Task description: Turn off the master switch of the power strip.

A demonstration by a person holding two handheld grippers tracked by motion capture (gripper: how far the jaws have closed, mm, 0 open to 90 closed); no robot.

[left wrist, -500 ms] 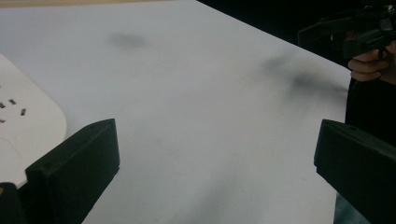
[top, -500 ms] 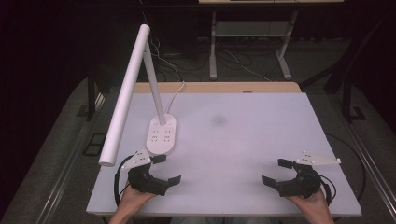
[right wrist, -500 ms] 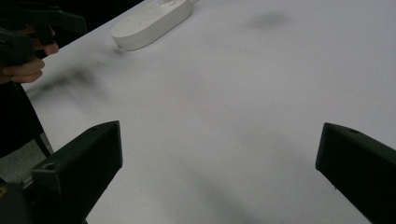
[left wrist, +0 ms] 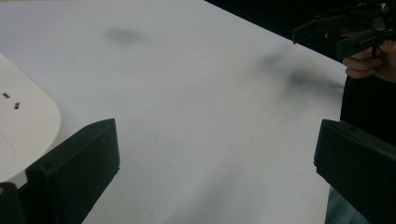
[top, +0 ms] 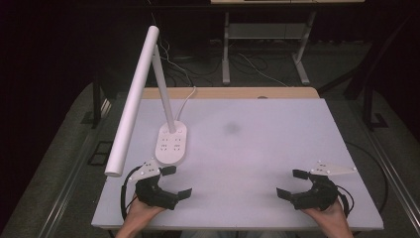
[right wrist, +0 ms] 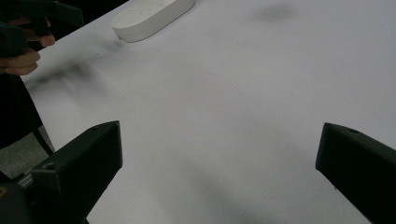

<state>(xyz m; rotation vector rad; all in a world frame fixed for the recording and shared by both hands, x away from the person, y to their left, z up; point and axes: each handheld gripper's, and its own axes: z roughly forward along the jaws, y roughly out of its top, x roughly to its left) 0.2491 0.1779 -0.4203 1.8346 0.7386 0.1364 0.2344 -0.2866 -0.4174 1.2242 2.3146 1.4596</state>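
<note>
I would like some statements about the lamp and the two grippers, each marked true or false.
1. The white desk lamp stands on the left part of the table. True.
2. The left gripper holds the lamp base. False: it is open and apart from the base.
3. The right gripper is open with nothing between its fingers. True.
4. The lamp's long head lies flat on the table. False: it is raised on a slanted arm.
5. A cord runs from the lamp base toward the far edge. True.

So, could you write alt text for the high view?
A person's open left hand-held gripper and open right hand-held gripper rest apart at the near edge of a white rectangular table; a white desk lamp with an oval base stands by the left one.
</note>
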